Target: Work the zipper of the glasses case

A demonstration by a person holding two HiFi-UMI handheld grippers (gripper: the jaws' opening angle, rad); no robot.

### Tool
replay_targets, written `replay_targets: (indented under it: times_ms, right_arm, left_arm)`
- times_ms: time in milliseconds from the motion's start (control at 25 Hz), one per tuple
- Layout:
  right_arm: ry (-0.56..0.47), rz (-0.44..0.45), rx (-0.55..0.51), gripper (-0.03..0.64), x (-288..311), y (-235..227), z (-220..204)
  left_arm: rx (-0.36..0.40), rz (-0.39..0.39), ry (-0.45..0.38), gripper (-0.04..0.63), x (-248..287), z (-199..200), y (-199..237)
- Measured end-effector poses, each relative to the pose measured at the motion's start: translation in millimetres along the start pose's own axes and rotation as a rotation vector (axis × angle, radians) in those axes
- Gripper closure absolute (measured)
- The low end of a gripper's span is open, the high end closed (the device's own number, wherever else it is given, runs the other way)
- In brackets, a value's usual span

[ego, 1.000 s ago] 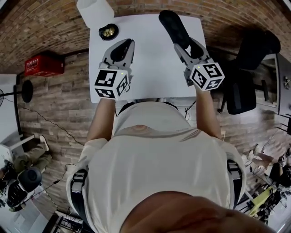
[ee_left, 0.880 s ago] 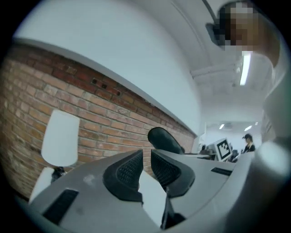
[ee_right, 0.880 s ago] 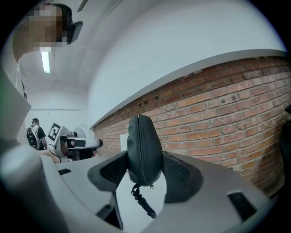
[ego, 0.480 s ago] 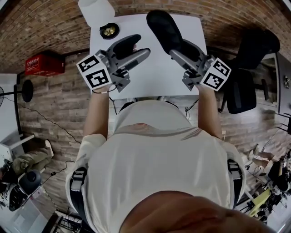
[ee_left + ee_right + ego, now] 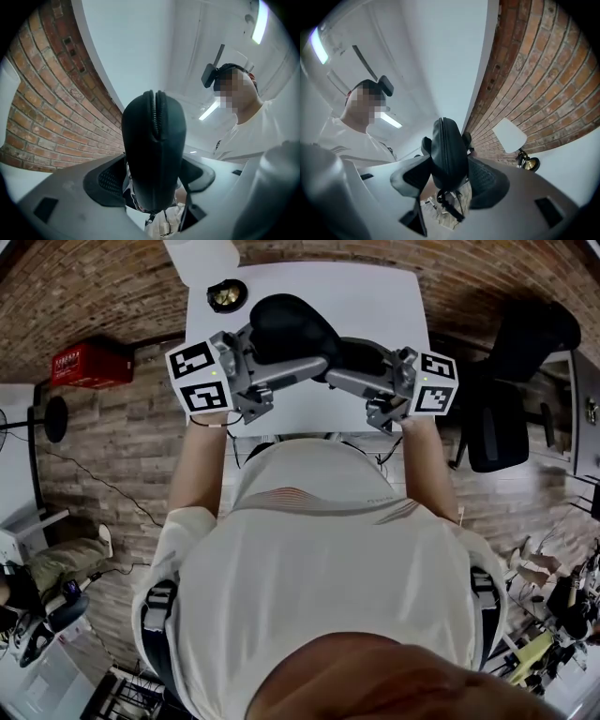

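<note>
The black glasses case (image 5: 291, 326) hangs in the air over the white table's near edge, between both grippers. My right gripper (image 5: 352, 362) is shut on its right end. In the right gripper view the case (image 5: 447, 154) stands between the pads, zipper (image 5: 442, 140) facing the camera and a pull cord (image 5: 449, 208) dangling below. My left gripper (image 5: 295, 345) reaches in from the left with its jaws opening. The case (image 5: 154, 150) sits between them with its zipper (image 5: 155, 110) up the middle. The left gripper (image 5: 153, 180) does not visibly press on it.
A white table (image 5: 384, 296) stands against a brick floor. A lamp with a brass base (image 5: 226, 294) and white shade (image 5: 199, 254) is at its far left corner. A black office chair (image 5: 511, 399) stands to the right, a red crate (image 5: 82, 369) to the left.
The right gripper brought the case from the table's far right toward the middle and nearer me. The left gripper turned sideways, opened and came round the case's other end.
</note>
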State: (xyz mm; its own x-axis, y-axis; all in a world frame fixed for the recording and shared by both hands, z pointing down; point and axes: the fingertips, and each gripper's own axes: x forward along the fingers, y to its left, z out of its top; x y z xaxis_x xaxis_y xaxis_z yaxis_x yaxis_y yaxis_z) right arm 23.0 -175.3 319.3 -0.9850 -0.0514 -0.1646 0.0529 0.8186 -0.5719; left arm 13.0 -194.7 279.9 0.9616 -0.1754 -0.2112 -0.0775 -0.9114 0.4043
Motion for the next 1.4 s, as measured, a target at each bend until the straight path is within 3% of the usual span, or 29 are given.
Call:
replay_targets:
  times_ms: [160,320,640,800,1000,1160,1400]
  right_arm:
    - [0.074,0.046,0.020,0.324,8,4,-10]
    - [0.103,0.063,0.108,0.323,11,-1,-19]
    - [0.037,0.034,0.117,0.318,10,-7,-11]
    - [-0.066,-0.045,0.096,0.319,-6,-20,9]
    - [-0.134,-0.250,-0.033,0.354,-29,-39,20]
    - [-0.080,-0.402,-0.162,0.419,-36,-53,15]
    - [0.050,-0.457,-0.302,0.488,-9,-50,-13]
  left_arm:
    - [0.004,-0.023,0.019,0.290,4,-4,-4]
    - [-0.021,-0.008,0.006,0.312,2,-7,0]
    - [-0.075,0.044,-0.062,0.319,-4,-2,12]
    - [-0.083,0.115,-0.104,0.321,-13,10,28]
    - [-0.107,0.269,-0.210,0.321,-28,32,55]
    - [-0.141,0.399,-0.264,0.321,-30,42,86]
    - [-0.175,0.462,-0.335,0.321,-30,45,93]
